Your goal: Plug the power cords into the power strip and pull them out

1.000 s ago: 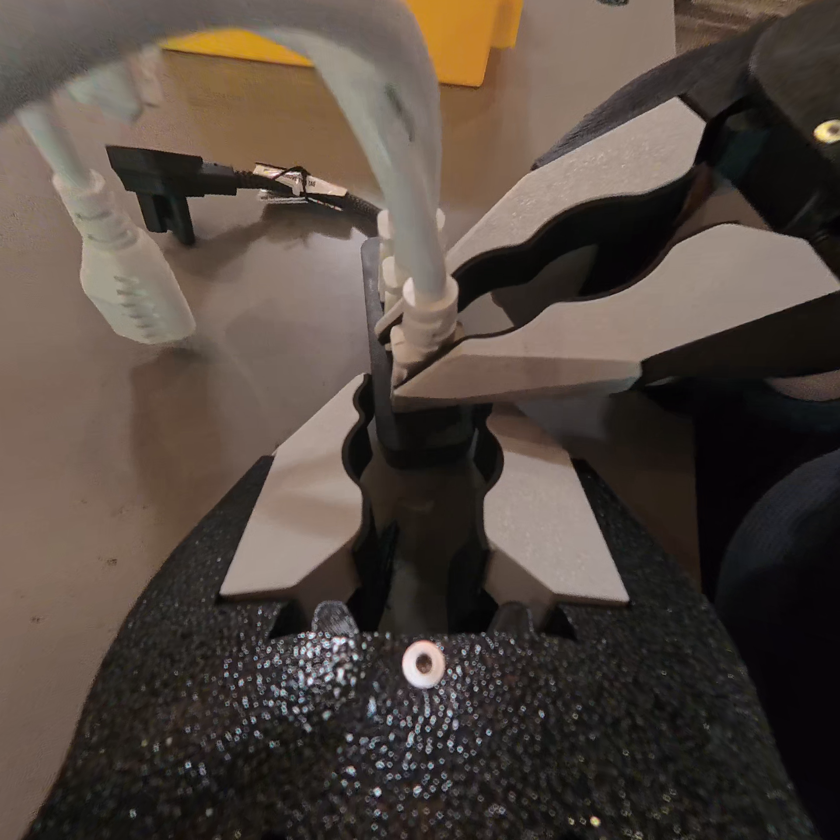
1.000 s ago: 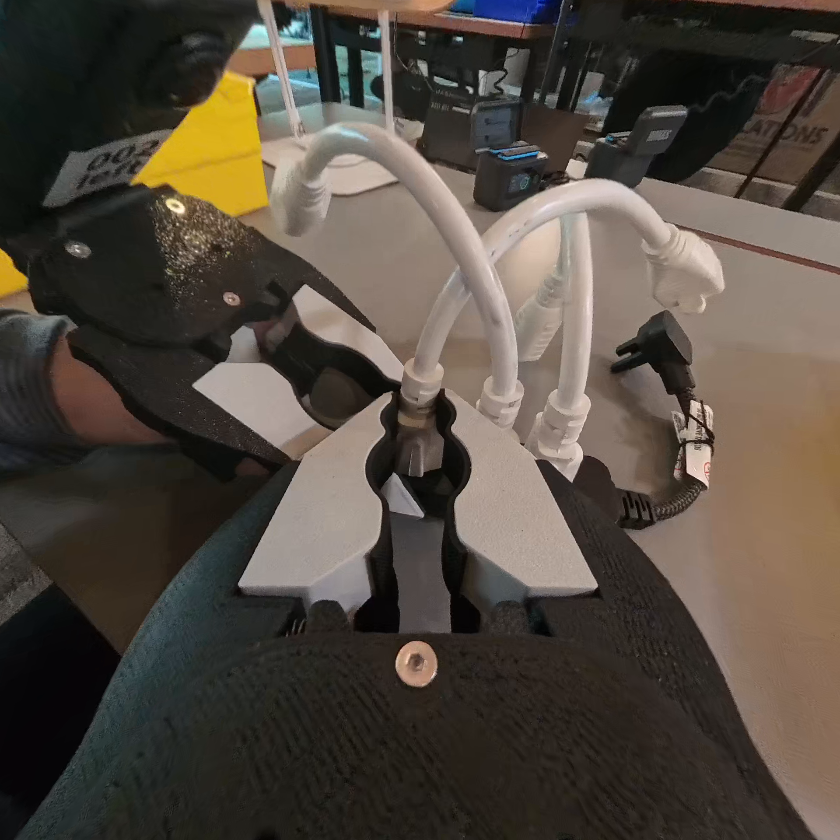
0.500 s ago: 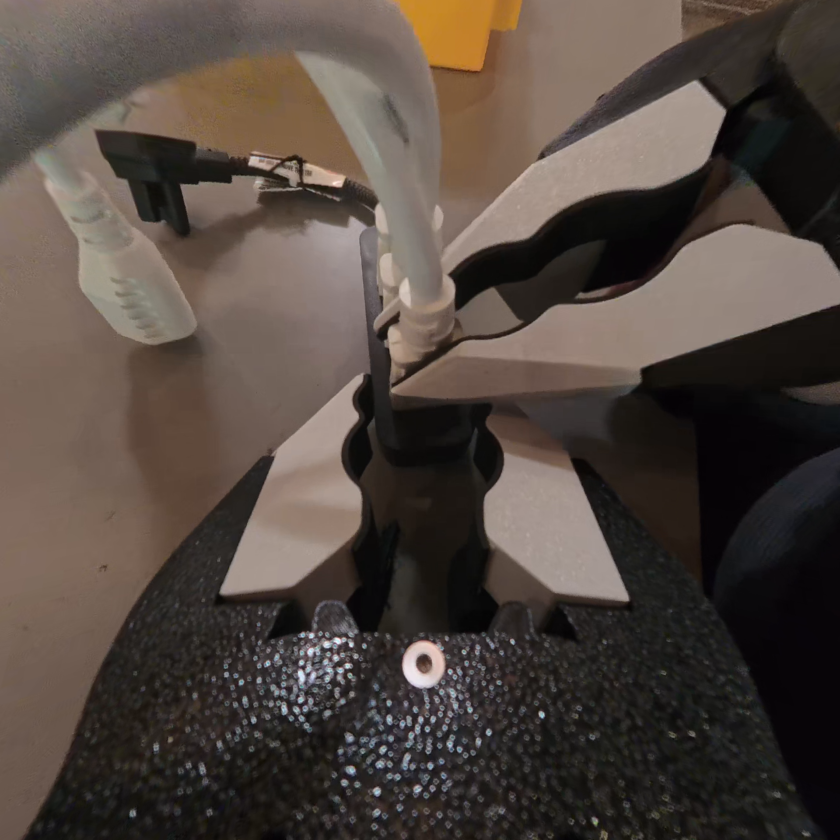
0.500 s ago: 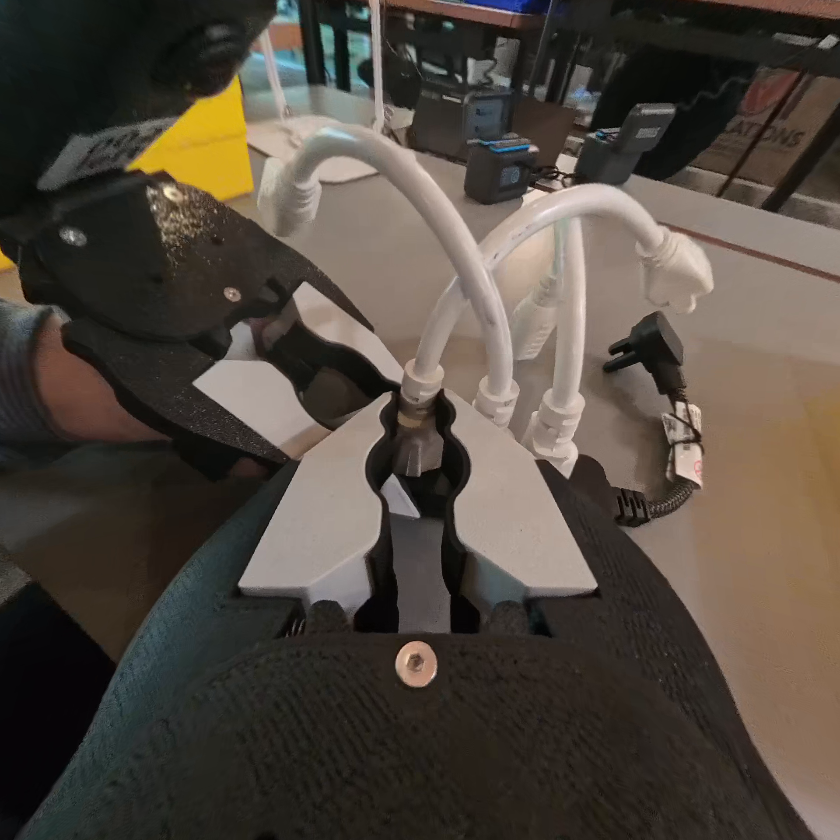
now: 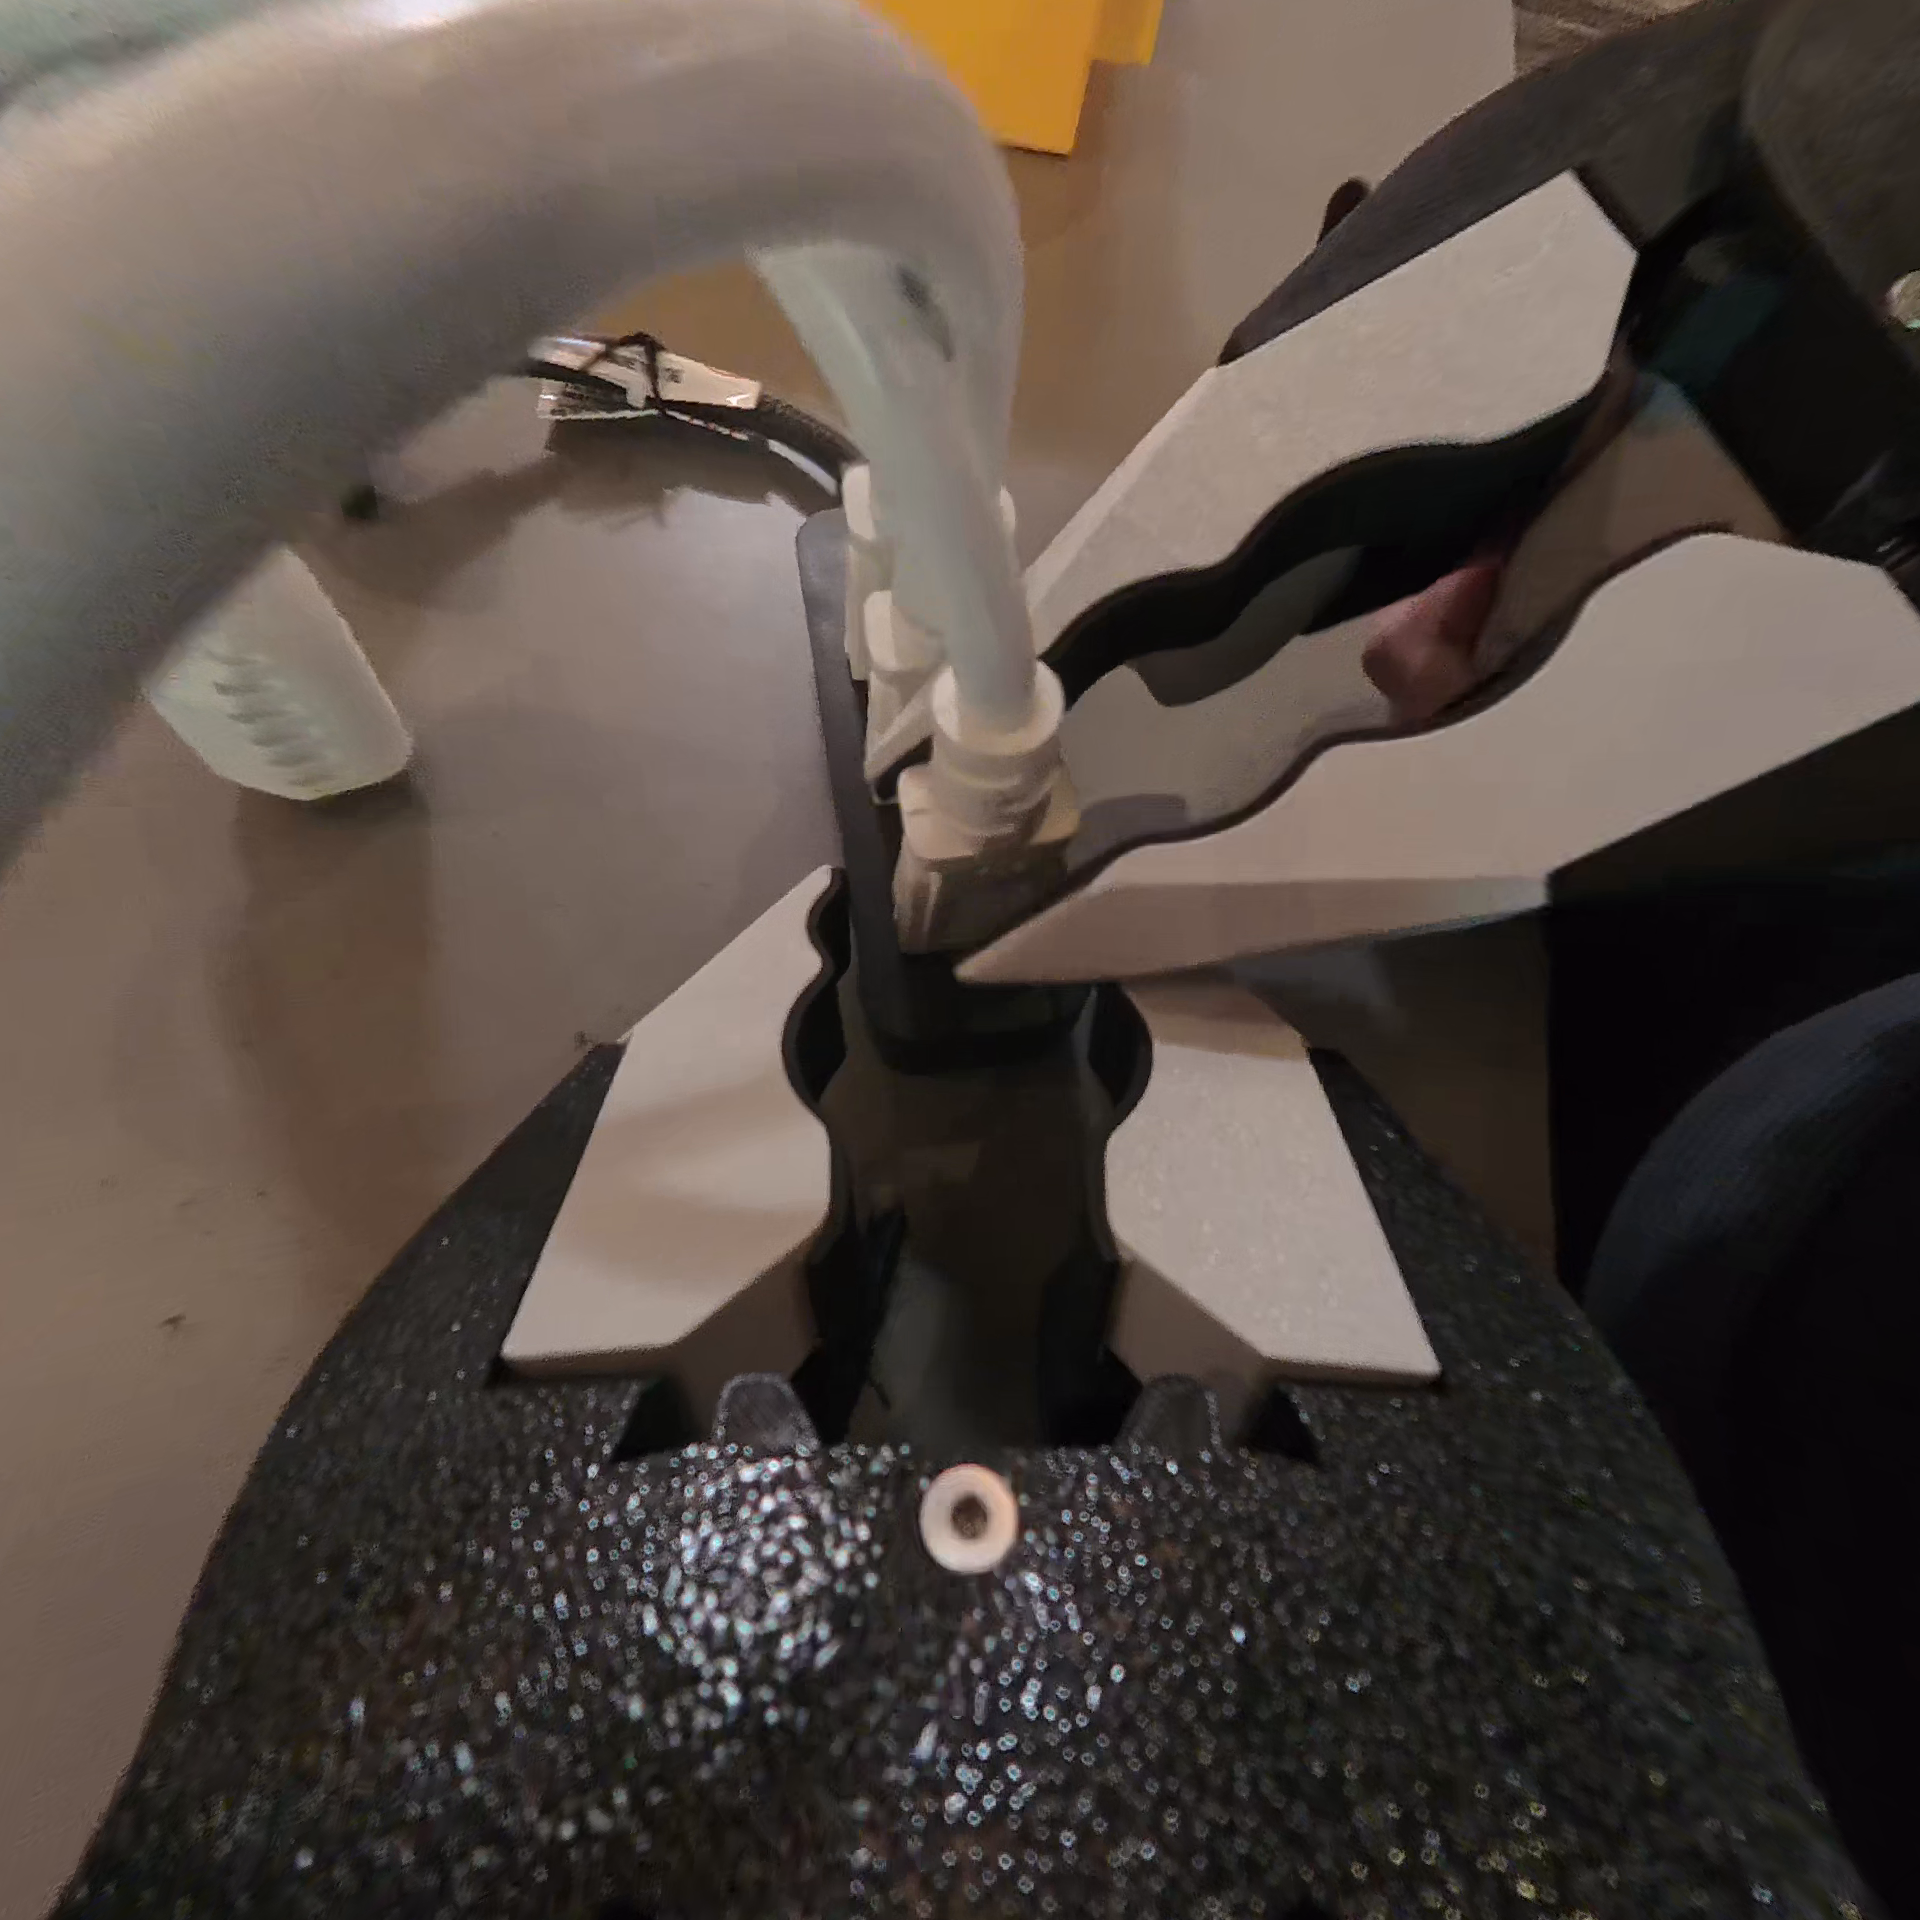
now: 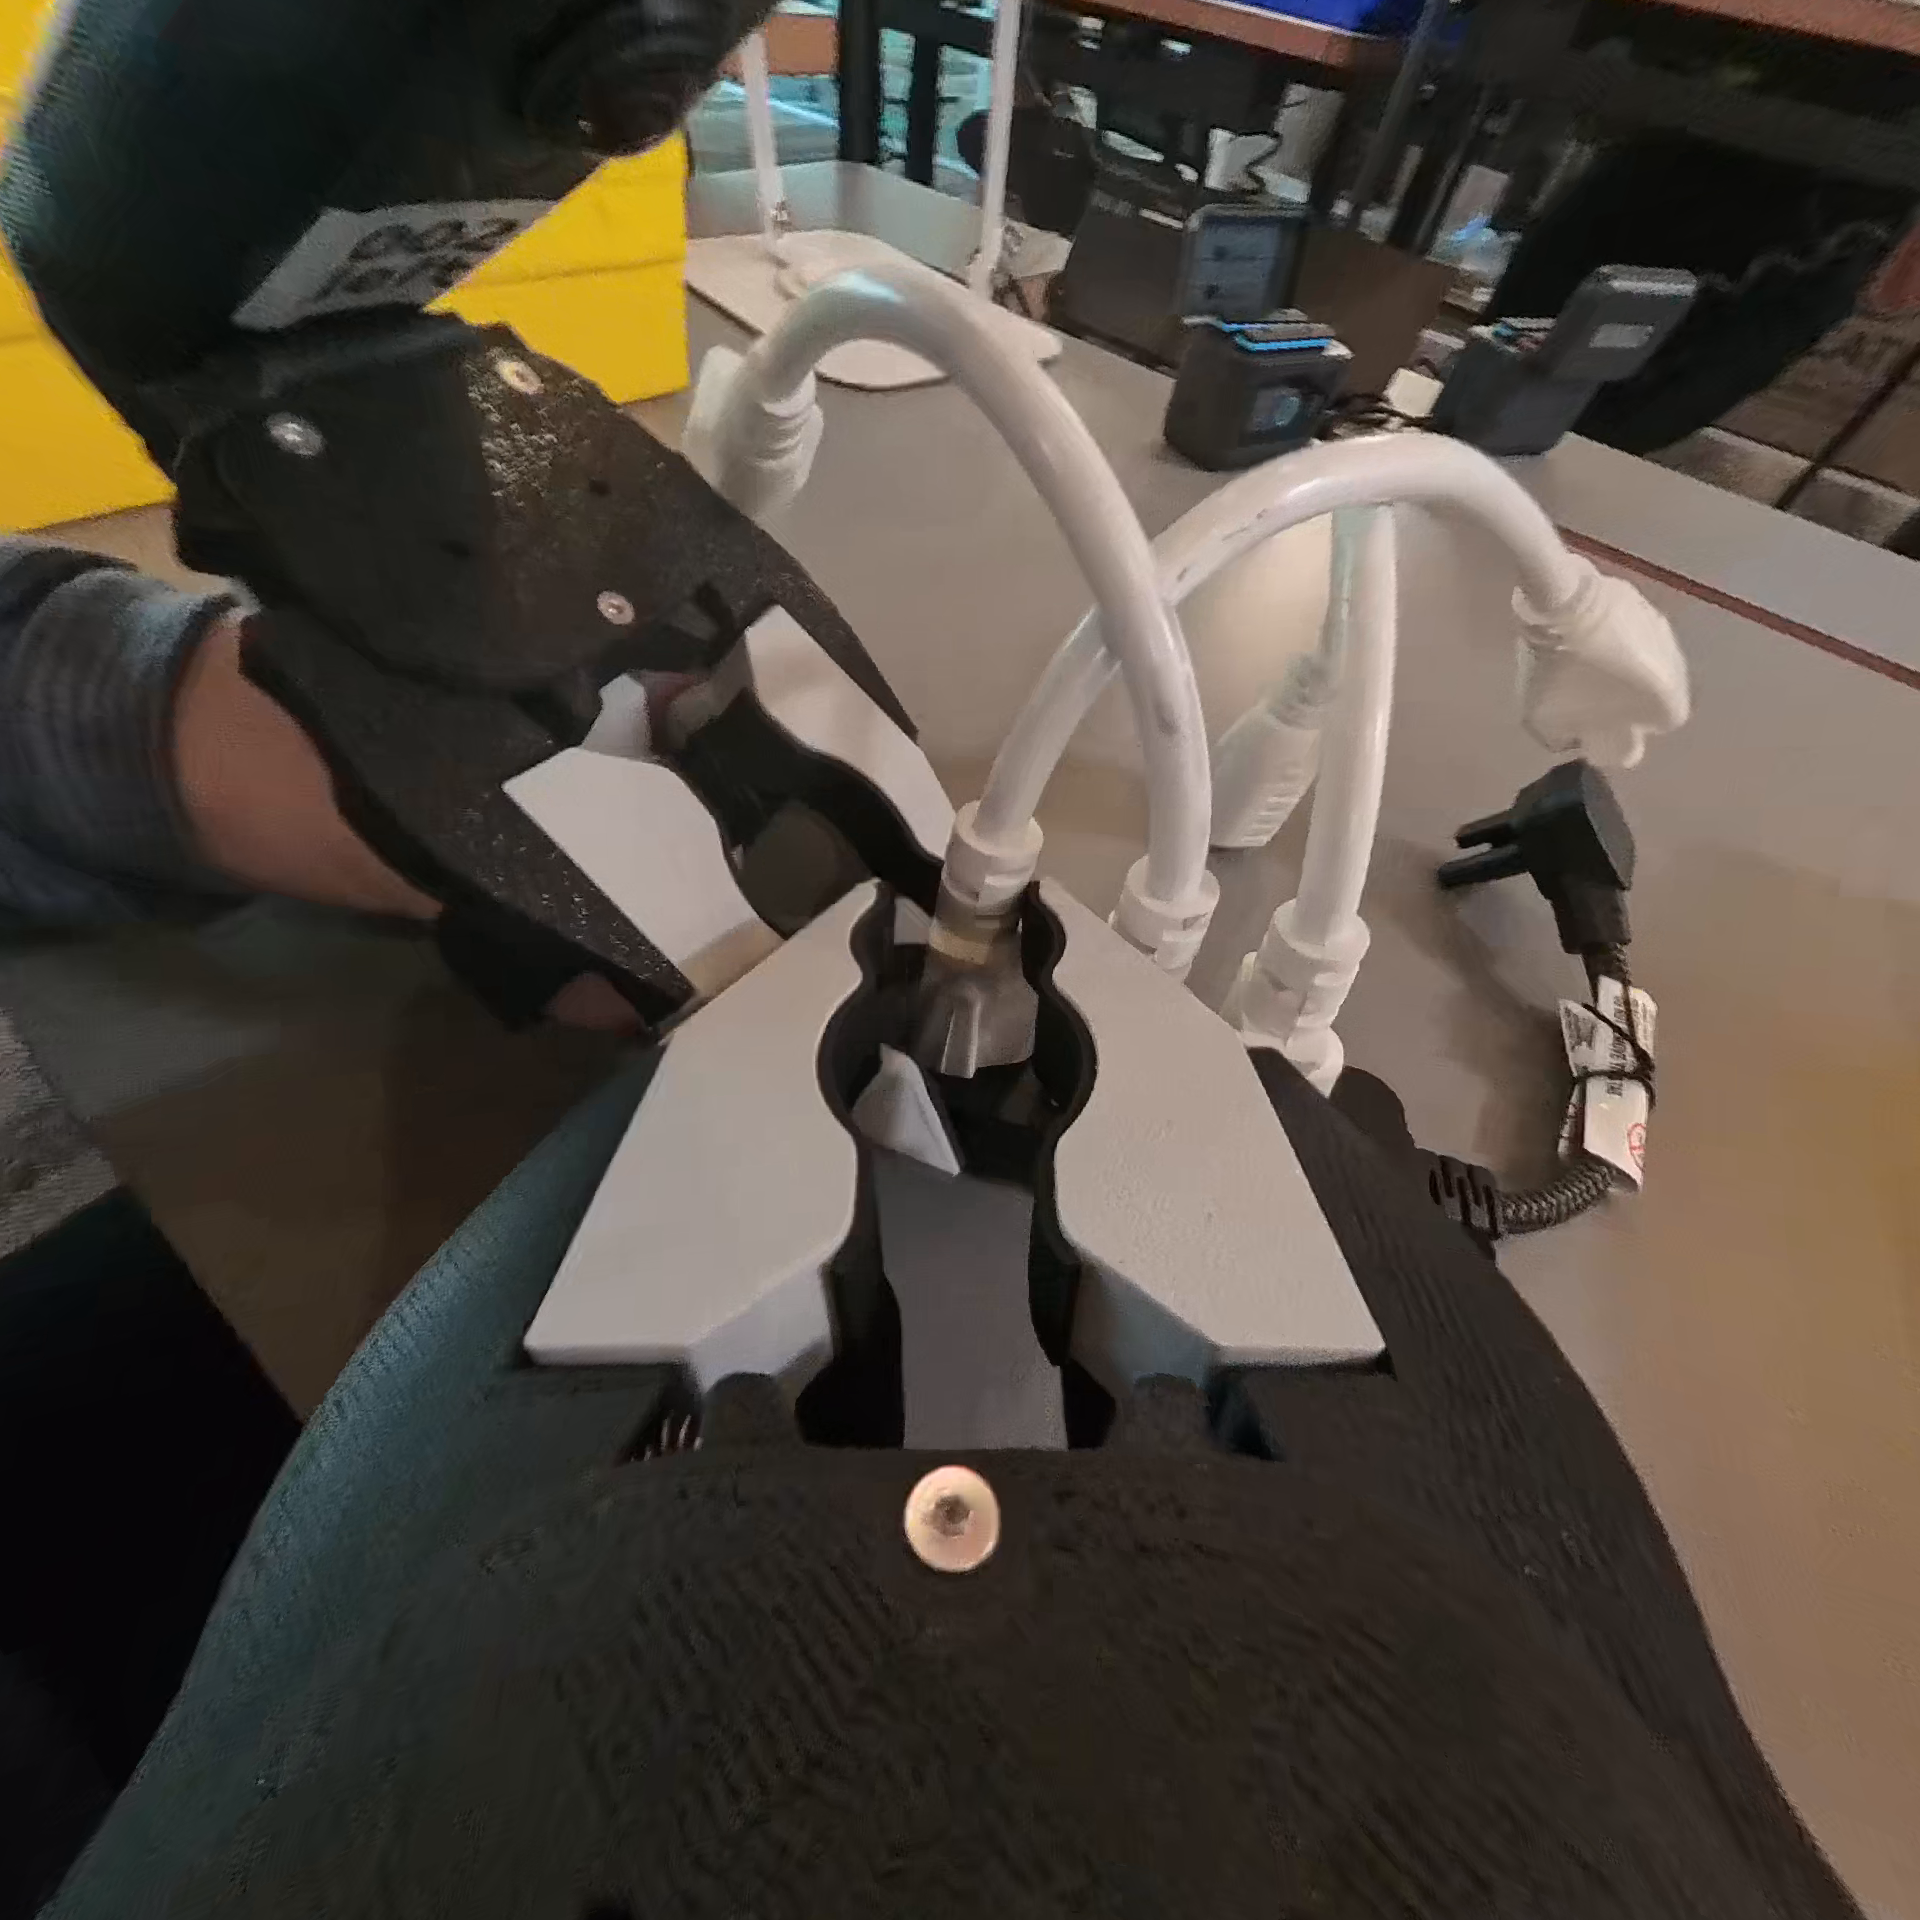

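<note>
My left gripper (image 5: 961,997) is shut on the near end of the black power strip (image 5: 847,727), which stands edge-up on the table. My right gripper (image 6: 961,914) is shut on the plug (image 6: 971,1013) of a white power cord (image 6: 1101,582), right at the strip. The right gripper also shows in the left wrist view (image 5: 925,862), coming in from the right. Two more white cords (image 6: 1164,914) stand plugged into the strip beside it. Their free ends (image 6: 1590,665) arch over and hang loose. The left gripper (image 6: 831,883) shows at left in the right wrist view.
The strip's own black plug (image 6: 1558,842) and braided cable lie on the grey table (image 6: 1714,1143) at right. A yellow box (image 6: 582,281) stands behind the left gripper. Black chargers (image 6: 1247,395) and a white stand base (image 6: 883,301) sit at the table's far side. Spacing between my two grippers at the tips: around 5 centimeters.
Both grippers keep their grip. The plug in my right gripper has come up slightly, showing more of its grey part. The white cord loops have swung closer across the left wrist view.
</note>
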Tool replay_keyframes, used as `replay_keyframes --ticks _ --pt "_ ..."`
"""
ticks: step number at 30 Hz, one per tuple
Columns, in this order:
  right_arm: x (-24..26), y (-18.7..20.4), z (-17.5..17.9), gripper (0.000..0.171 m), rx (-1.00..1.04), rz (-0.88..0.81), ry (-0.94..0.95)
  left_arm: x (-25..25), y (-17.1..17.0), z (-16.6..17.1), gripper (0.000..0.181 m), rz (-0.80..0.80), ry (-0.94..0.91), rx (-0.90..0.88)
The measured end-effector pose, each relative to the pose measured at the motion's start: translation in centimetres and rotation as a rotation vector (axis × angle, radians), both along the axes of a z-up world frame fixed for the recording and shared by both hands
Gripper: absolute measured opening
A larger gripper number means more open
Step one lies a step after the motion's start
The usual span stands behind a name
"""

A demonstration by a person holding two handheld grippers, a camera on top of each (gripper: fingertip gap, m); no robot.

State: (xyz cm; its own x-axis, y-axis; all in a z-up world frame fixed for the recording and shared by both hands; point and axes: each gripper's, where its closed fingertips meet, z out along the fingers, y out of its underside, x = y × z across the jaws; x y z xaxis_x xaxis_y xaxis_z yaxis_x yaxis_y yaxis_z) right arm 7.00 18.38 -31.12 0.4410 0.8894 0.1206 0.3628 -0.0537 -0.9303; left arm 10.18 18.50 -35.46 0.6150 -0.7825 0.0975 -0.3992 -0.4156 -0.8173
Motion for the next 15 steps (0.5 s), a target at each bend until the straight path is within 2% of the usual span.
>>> replay_keyframes --ticks 3,4,7,9,11,13,15 --pt "1.0 -1.1 0.5 0.028 0.064 0.032 -0.009 0.0 -0.2 -0.1 0.055 -0.002 -0.003 -0.018" --pt "1.6 -1.5 1.0 0.035 0.148 0.036 -0.004 -0.1 -0.1 0.1 0.056 0.006 -0.015 -0.017" --pt "3.6 -1.9 2.1 0.038 0.39 -0.011 -0.006 -0.8 0.1 0.3 0.067 0.034 -0.074 -0.064" --pt "5.2 -1.1 3.2 0.04 0.55 -0.113 -0.027 -1.2 -0.1 0.6 0.076 0.029 -0.121 -0.087" --pt "6.5 0.5 4.2 0.045 0.66 -0.206 -0.064 -1.4 -0.1 1.5 0.075 0.03 -0.18 -0.071" --pt "7.3 2.7 5.1 0.058 0.661 -0.274 -0.059 -1.5 -0.1 2.0 0.083 0.028 -0.215 -0.055" --pt "7.5 4.6 6.3 0.071 0.605 -0.298 0.045 -1.7 0.1 2.1 0.091 0.048 -0.212 -0.047"
